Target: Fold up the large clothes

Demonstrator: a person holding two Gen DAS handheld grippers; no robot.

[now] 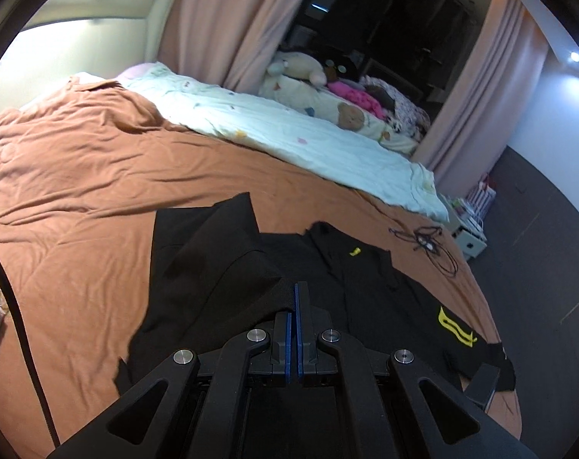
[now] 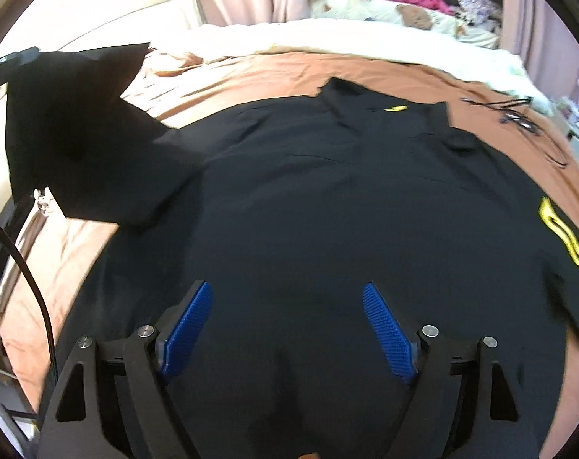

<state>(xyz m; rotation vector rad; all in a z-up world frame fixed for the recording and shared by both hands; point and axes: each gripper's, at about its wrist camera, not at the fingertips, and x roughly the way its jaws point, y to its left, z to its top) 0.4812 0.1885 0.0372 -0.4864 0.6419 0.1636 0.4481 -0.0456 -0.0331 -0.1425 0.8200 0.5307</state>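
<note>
A large black shirt (image 2: 327,210) with a yellow print (image 2: 560,237) on one sleeve lies spread on a brown bedsheet (image 2: 251,72). My left gripper (image 1: 296,287) is shut on the edge of the shirt's other sleeve (image 1: 213,252), which hangs lifted and folded inward over the body. From the right wrist view that raised sleeve (image 2: 79,134) hangs at the upper left. My right gripper (image 2: 286,287) hovers low over the shirt's lower part, with its blue pads (image 2: 388,332) wide open and nothing pinched between them.
A pale quilt (image 1: 289,130) and stuffed toys (image 1: 300,69) lie along the bed's far side by pink curtains (image 1: 220,19). A tangle of black cord (image 1: 428,244) rests on the sheet near the collar. Dark floor (image 1: 537,229) lies to the right; a black cable (image 1: 18,325) hangs at left.
</note>
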